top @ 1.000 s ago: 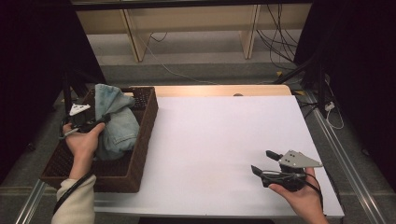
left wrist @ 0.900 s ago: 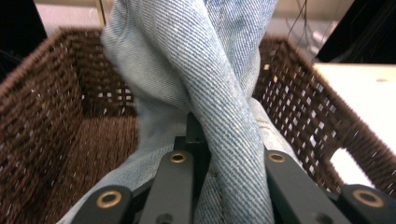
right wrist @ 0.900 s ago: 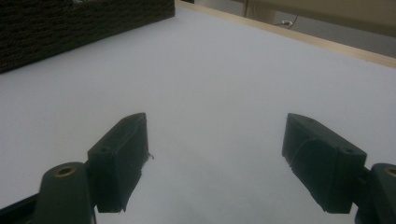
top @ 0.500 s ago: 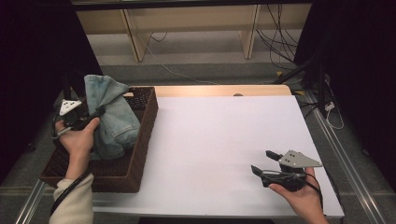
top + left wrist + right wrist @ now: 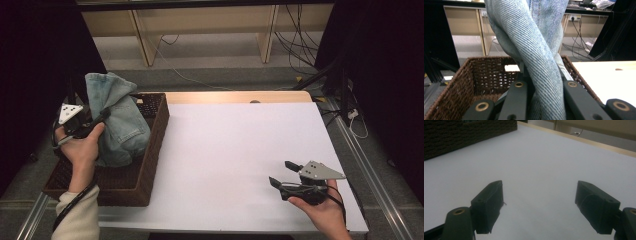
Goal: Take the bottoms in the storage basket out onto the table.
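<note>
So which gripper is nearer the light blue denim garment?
Left. The left gripper is clamped on the light blue denim garment above the brown wicker basket; the right gripper rests open across the white table.

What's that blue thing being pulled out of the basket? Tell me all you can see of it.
The jeans are light blue denim, soft and crumpled, with a visible twill weave and seams. The left tool is shut on a twisted fold of them, its black jaws on either side. They hang bunched above the brown wicker basket, the top raised past its rim, the lower part still inside. The person's left hand lies against them.
</note>
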A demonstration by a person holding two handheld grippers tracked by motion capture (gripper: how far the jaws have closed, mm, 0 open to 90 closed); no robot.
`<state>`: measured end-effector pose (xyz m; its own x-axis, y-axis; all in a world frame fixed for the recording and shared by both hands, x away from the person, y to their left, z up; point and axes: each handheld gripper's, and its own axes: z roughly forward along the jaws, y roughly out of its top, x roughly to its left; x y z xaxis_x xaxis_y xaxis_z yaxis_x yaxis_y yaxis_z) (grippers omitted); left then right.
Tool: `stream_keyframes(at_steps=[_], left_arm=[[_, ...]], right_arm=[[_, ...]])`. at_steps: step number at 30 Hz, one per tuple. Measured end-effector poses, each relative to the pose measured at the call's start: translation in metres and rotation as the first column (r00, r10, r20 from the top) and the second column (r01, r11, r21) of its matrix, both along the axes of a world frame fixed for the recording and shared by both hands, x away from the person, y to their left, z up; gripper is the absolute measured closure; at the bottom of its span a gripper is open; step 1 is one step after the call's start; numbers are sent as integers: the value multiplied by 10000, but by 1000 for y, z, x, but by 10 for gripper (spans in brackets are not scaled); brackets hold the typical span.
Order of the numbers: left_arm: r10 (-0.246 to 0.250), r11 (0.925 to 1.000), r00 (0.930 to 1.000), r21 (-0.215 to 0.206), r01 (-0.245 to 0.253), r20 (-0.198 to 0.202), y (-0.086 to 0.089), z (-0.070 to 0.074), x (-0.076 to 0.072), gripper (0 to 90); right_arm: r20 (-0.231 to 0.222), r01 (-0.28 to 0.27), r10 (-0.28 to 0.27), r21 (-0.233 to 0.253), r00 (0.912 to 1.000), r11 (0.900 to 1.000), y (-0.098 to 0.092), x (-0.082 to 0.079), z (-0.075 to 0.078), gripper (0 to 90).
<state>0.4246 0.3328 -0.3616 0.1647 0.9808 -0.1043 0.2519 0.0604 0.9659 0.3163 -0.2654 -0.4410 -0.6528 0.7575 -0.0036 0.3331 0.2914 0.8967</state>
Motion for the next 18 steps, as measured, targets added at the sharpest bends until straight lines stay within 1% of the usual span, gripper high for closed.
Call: stream_keyframes(at_steps=[1, 2, 3, 4, 15, 18], left_arm=[[0, 10000, 10000, 0, 0, 0, 0, 0, 0, 798], [-16, 10000, 9999, 15, 16, 137, 0, 3, -1, 798], [-16, 10000, 9999, 15, 16, 137, 0, 3, -1, 798], [-62, 10000, 9996, 34, 61, 272, -1, 5, -2, 798], [-76, 10000, 9981, -48, 79, 619, -2, 12, -6, 798], [-89, 9999, 9968, -73, 95, 800, -3, 14, -8, 798]], right_arm=[[0, 0, 0, 0, 10000, 10000, 0, 0, 0, 235], [0, 25, -25, 4, 10000, 10000, 0, 0, 0, 235], [0, 25, -25, 4, 10000, 10000, 0, 0, 0, 235], [-5, 8, -8, -6, 10000, 10000, 0, 0, 0, 235], [103, 19, -19, 21, 9999, 10000, 0, 0, 0, 236], [108, 23, -23, 19, 9999, 10000, 0, 0, 0, 236]])
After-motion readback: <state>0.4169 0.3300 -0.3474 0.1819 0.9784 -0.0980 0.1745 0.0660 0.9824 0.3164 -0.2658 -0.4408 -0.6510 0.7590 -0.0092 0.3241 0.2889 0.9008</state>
